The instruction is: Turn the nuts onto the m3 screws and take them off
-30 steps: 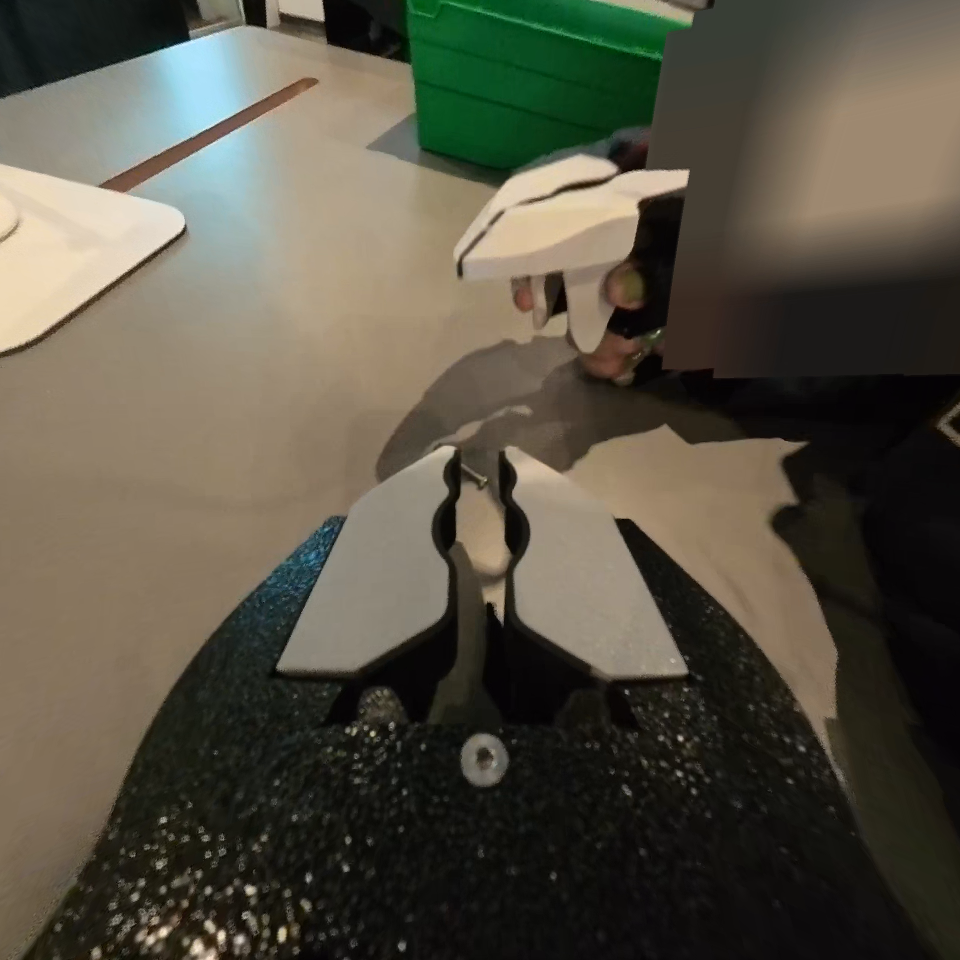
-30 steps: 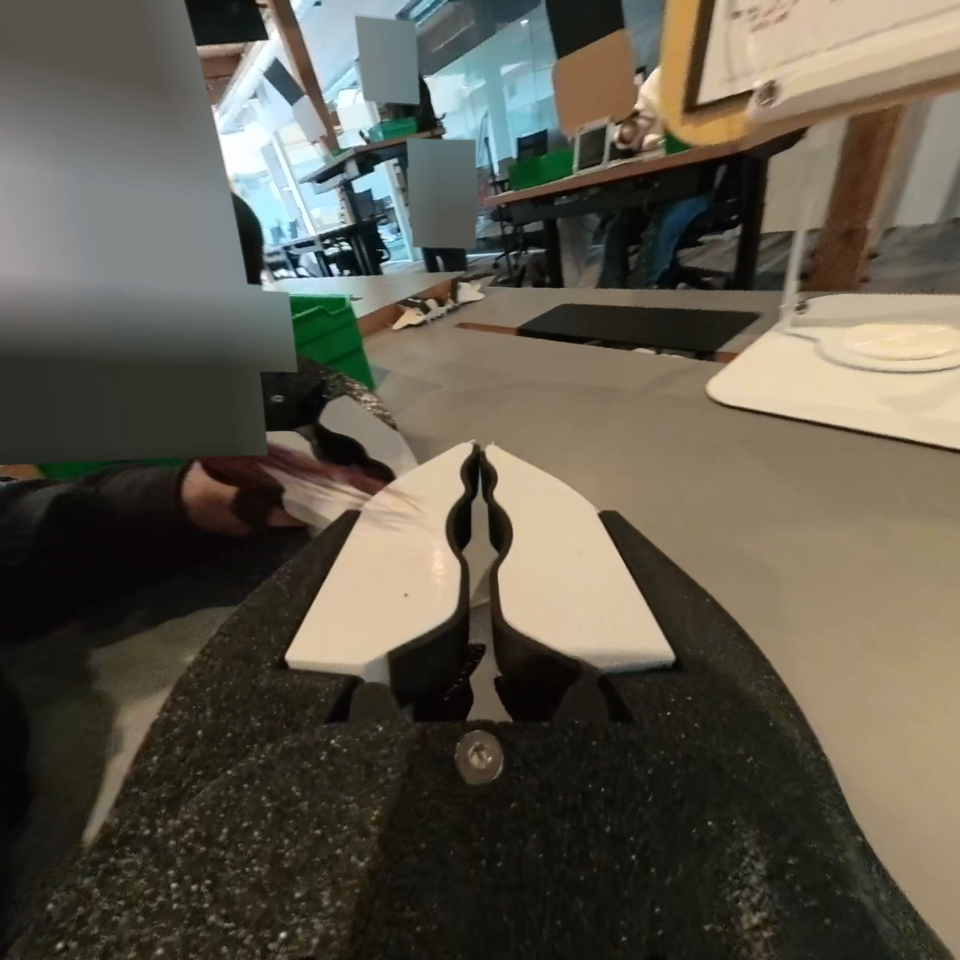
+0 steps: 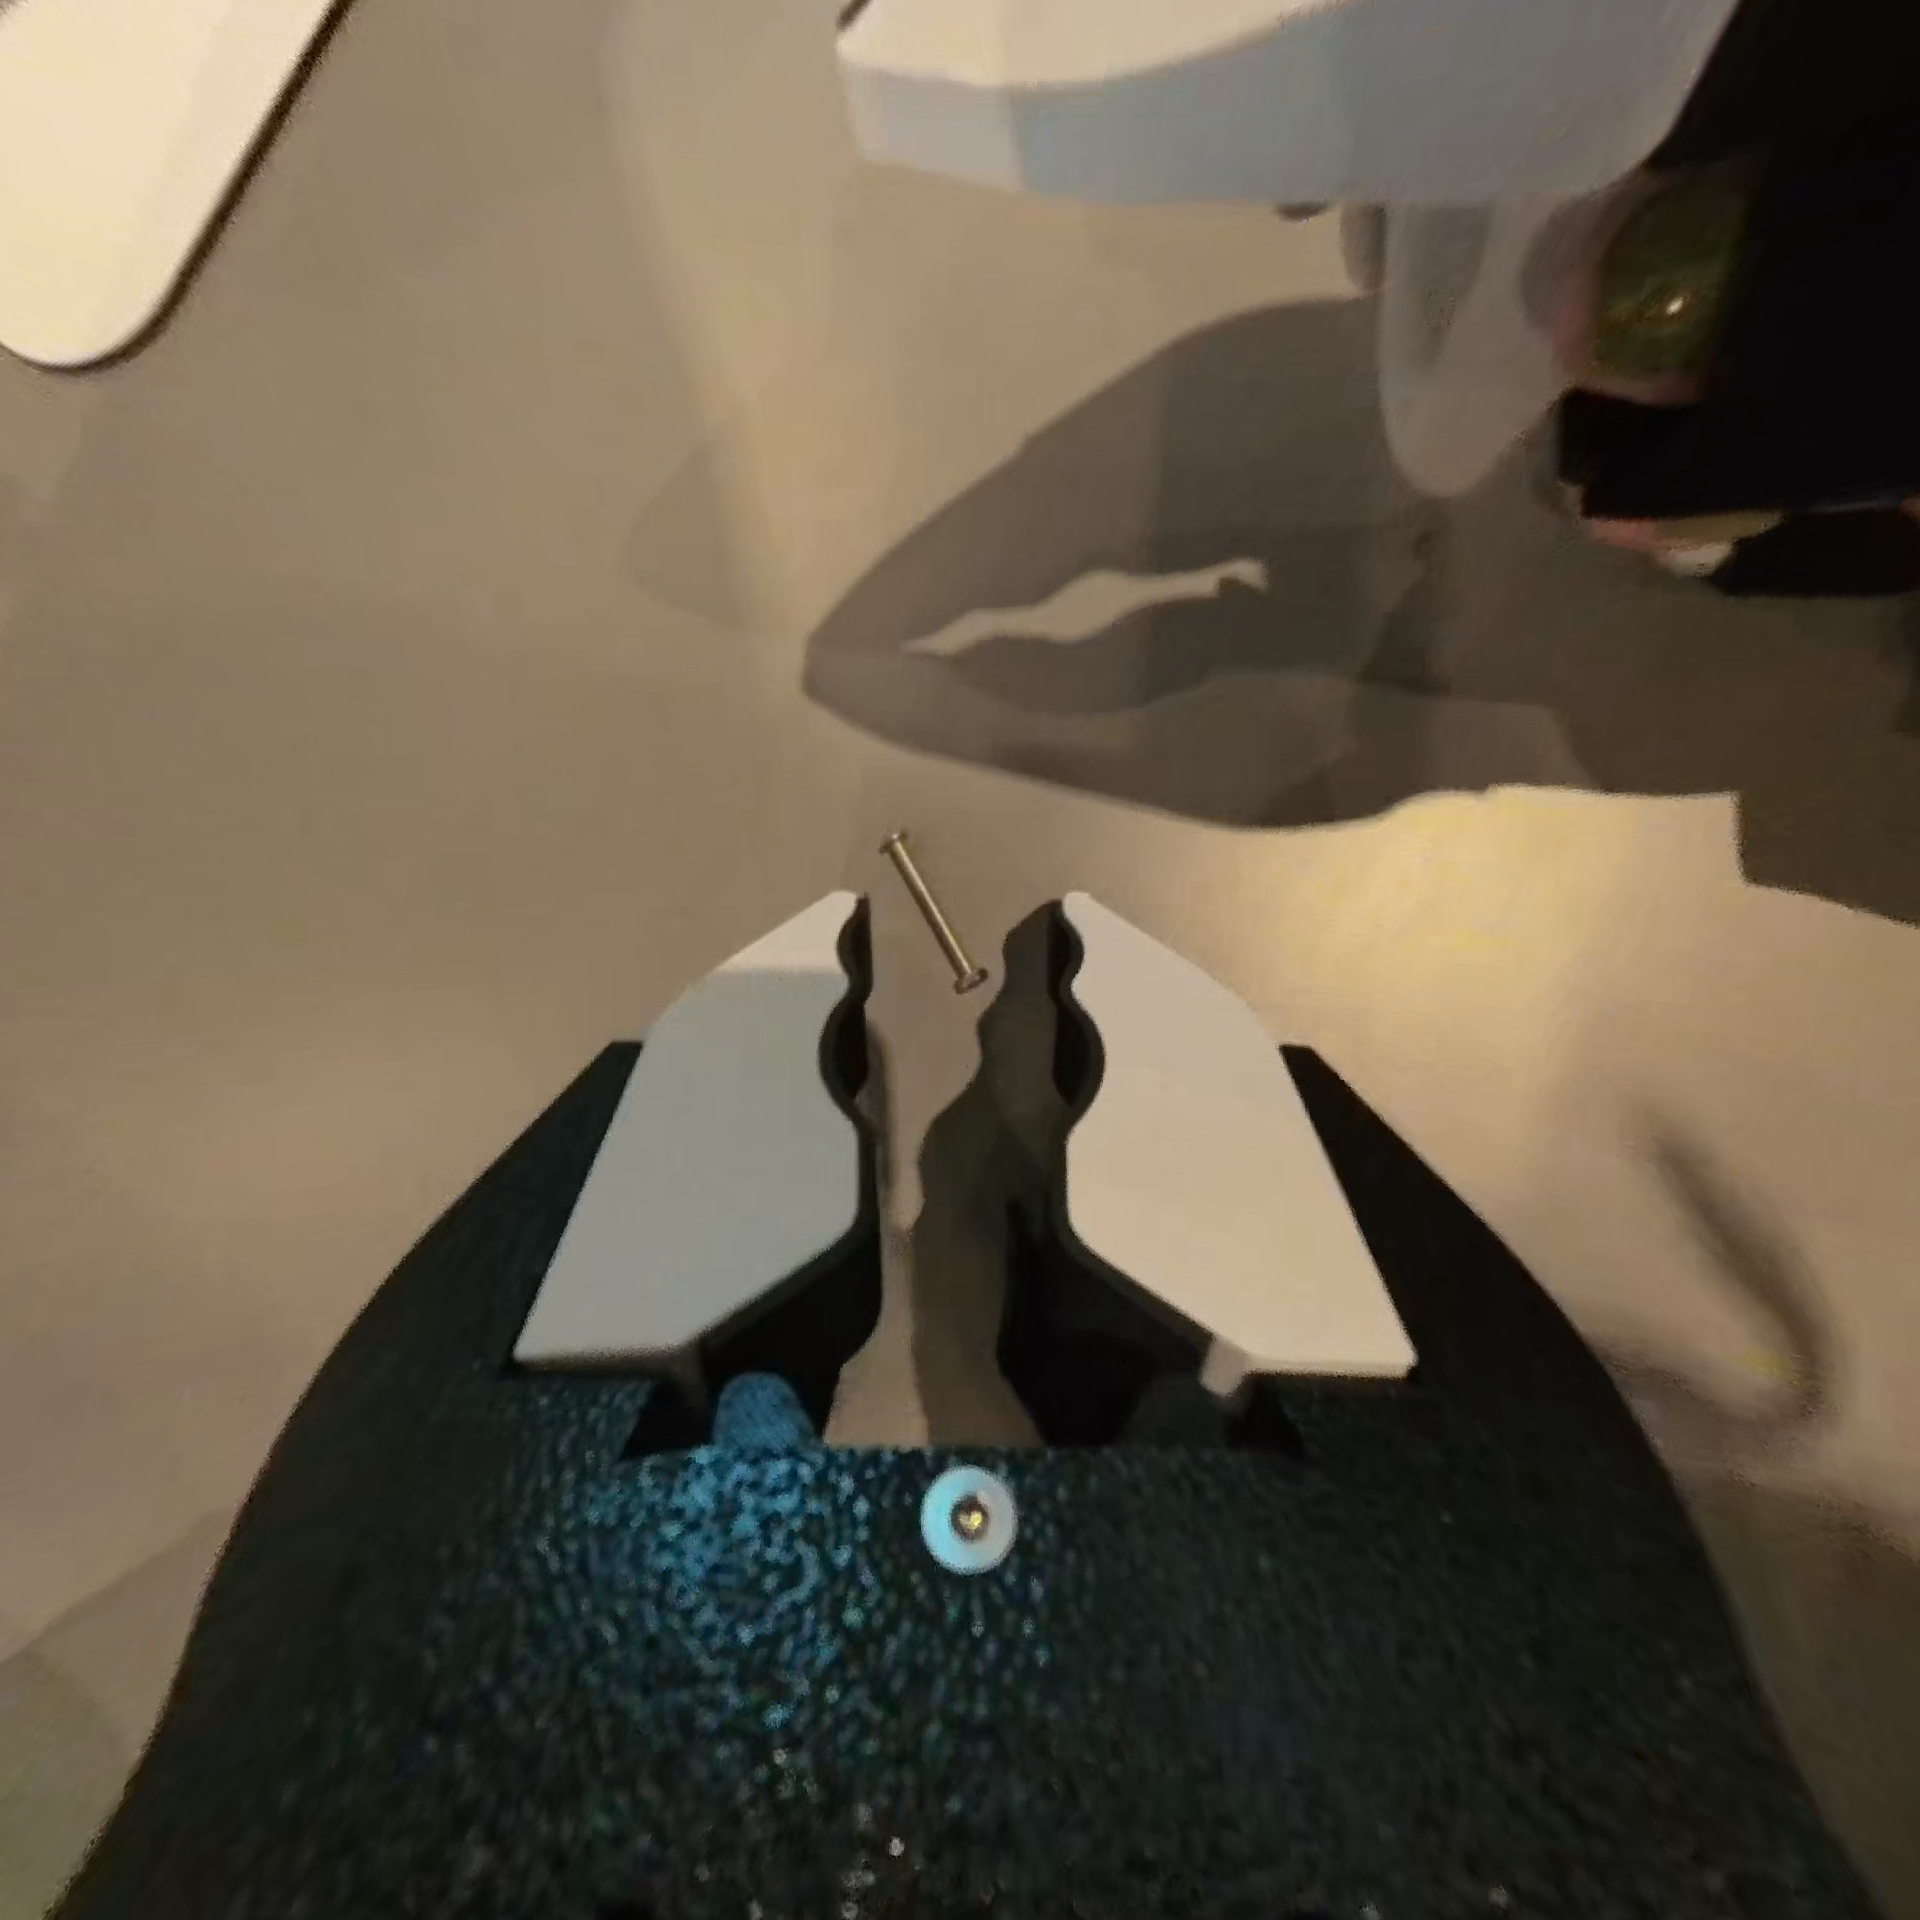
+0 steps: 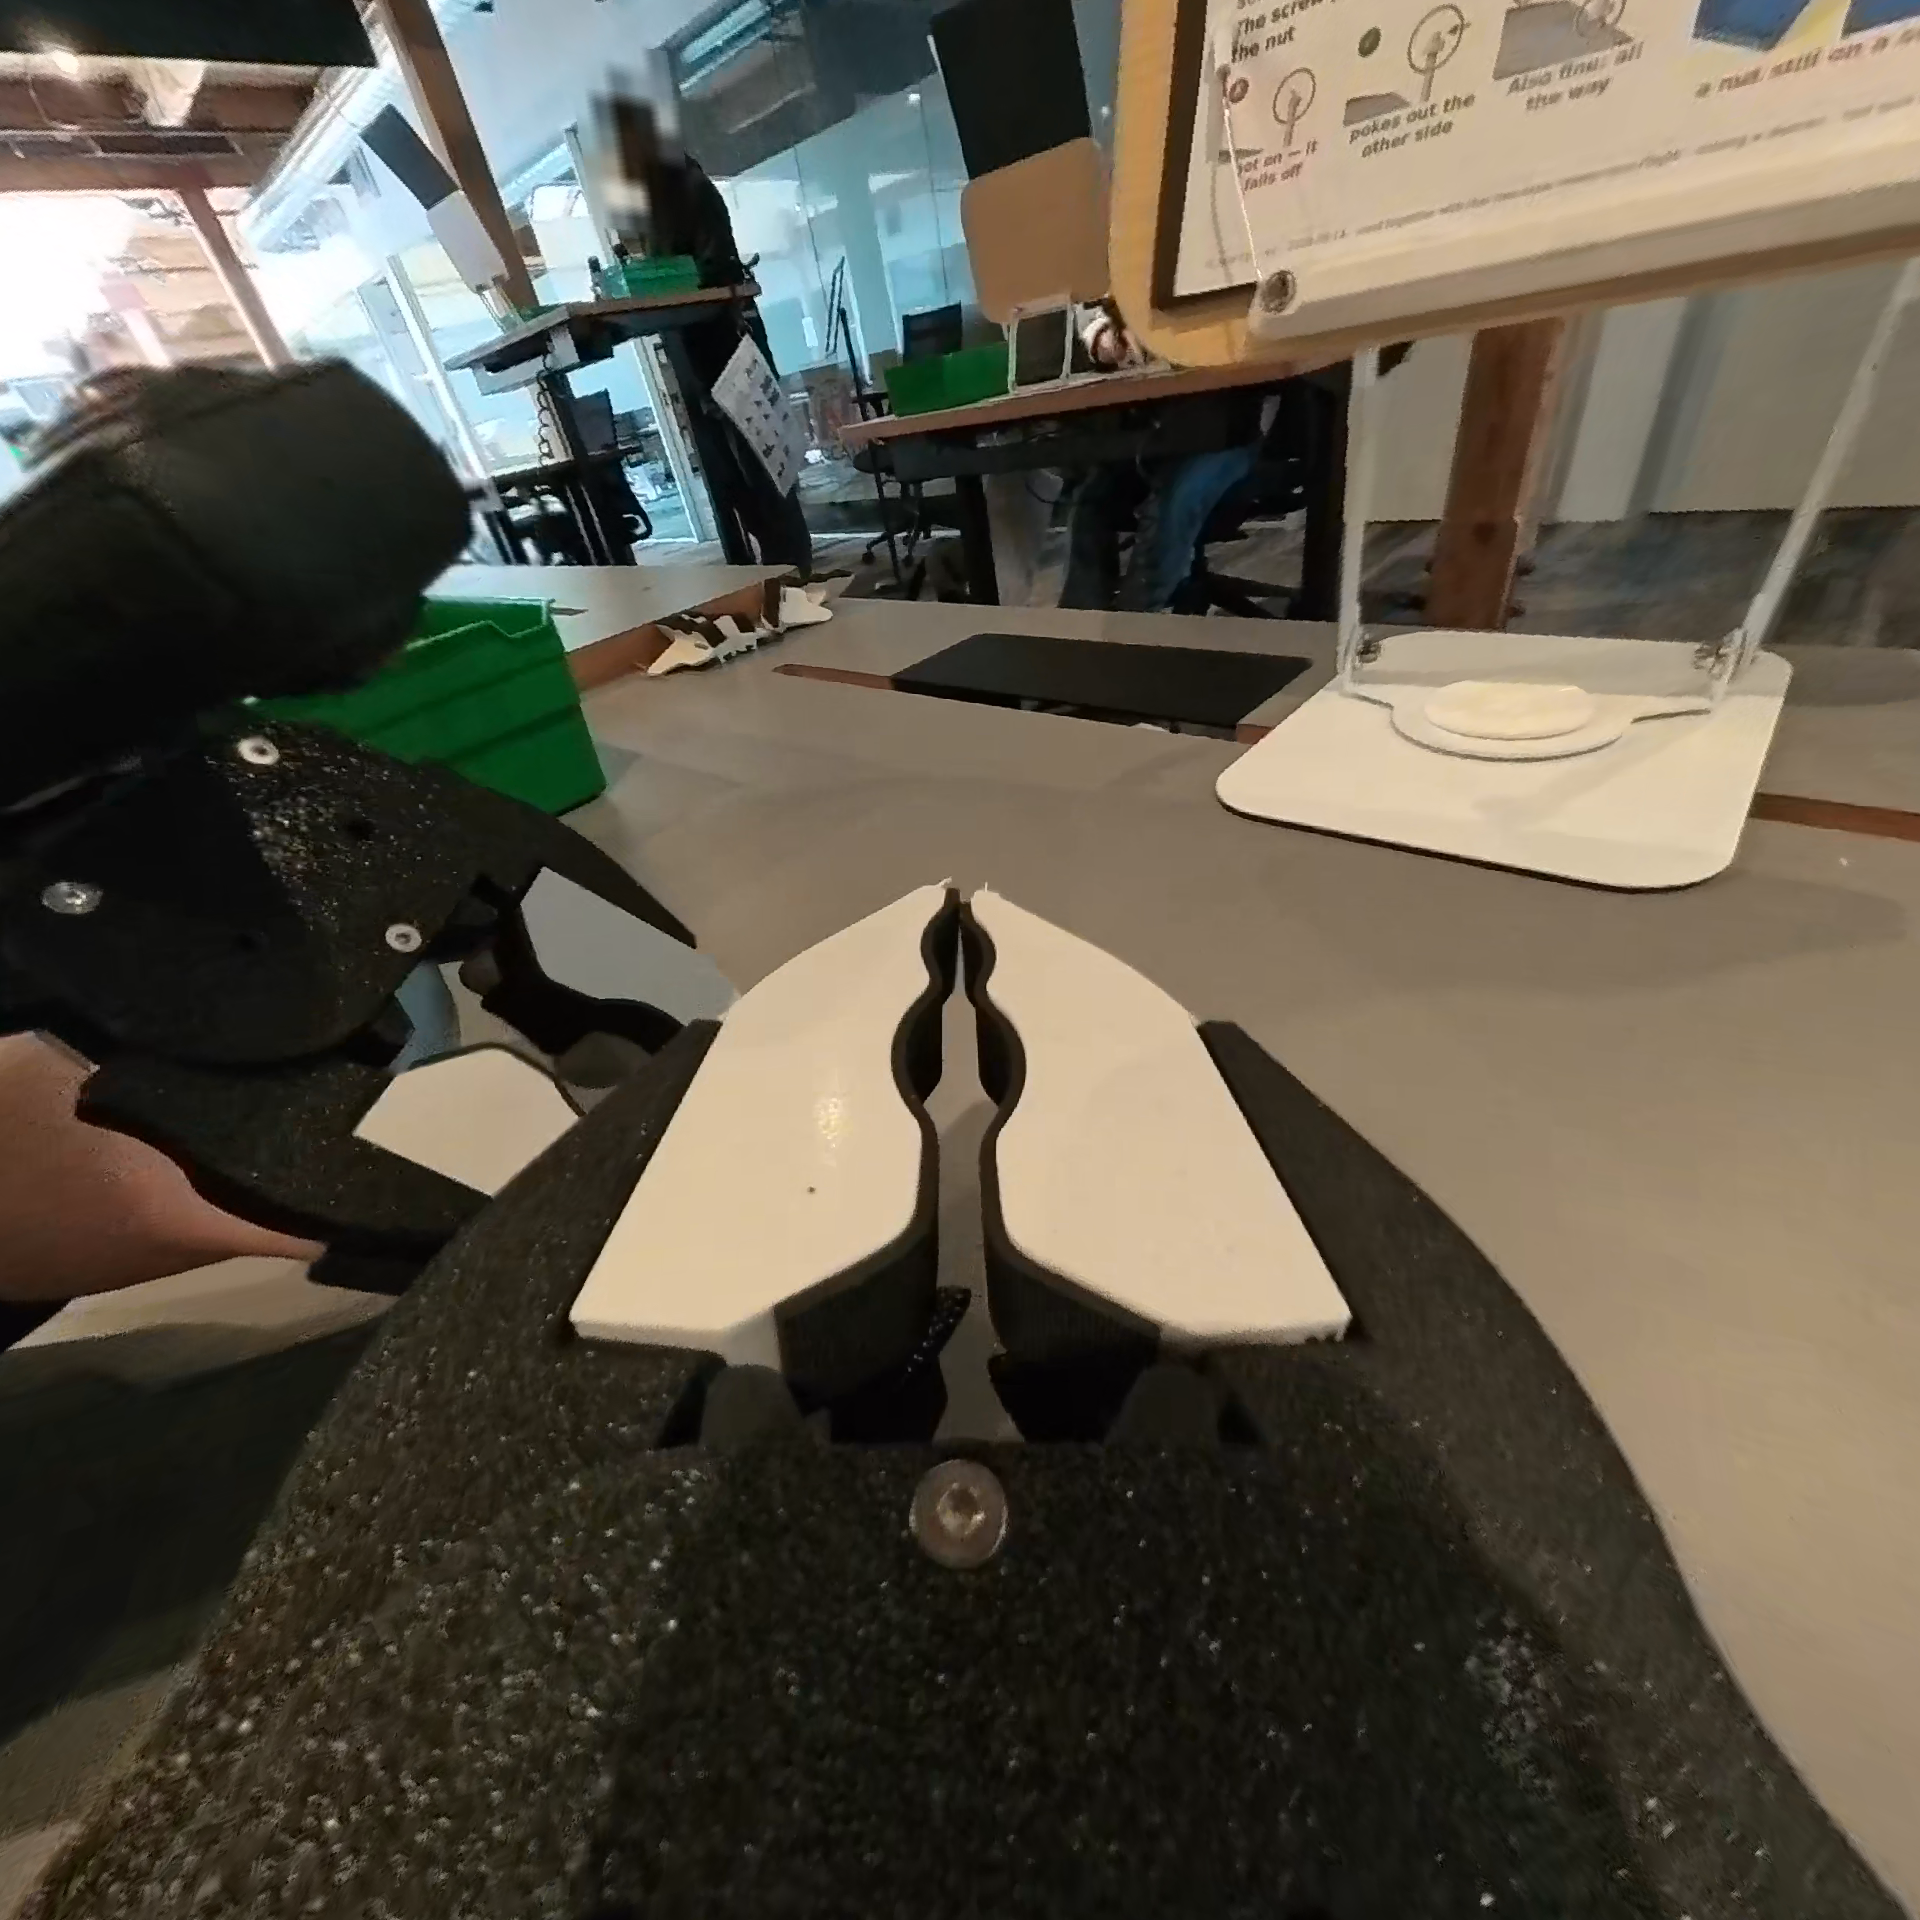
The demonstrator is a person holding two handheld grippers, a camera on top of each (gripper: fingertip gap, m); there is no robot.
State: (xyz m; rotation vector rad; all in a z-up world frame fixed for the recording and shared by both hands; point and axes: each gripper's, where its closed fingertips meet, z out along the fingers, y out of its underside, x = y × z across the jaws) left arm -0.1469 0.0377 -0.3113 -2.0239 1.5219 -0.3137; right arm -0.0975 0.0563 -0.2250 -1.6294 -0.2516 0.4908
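My left gripper (image 3: 961,909) is parted a little, its white fingers (image 3: 727,1132) low over the grey table (image 3: 416,727) with nothing between the pads. A thin metal screw (image 3: 930,914) lies flat on the table just ahead of the tips, slanting into the gap between them and touching neither. My right gripper (image 4: 961,891) hangs above and beyond, its tips almost meeting; I see nothing in it. No nut is clear enough to tell. Farther off on the table stand a green bin (image 4: 488,707), a black mat (image 4: 1091,675) and a white stand base (image 4: 1507,810).
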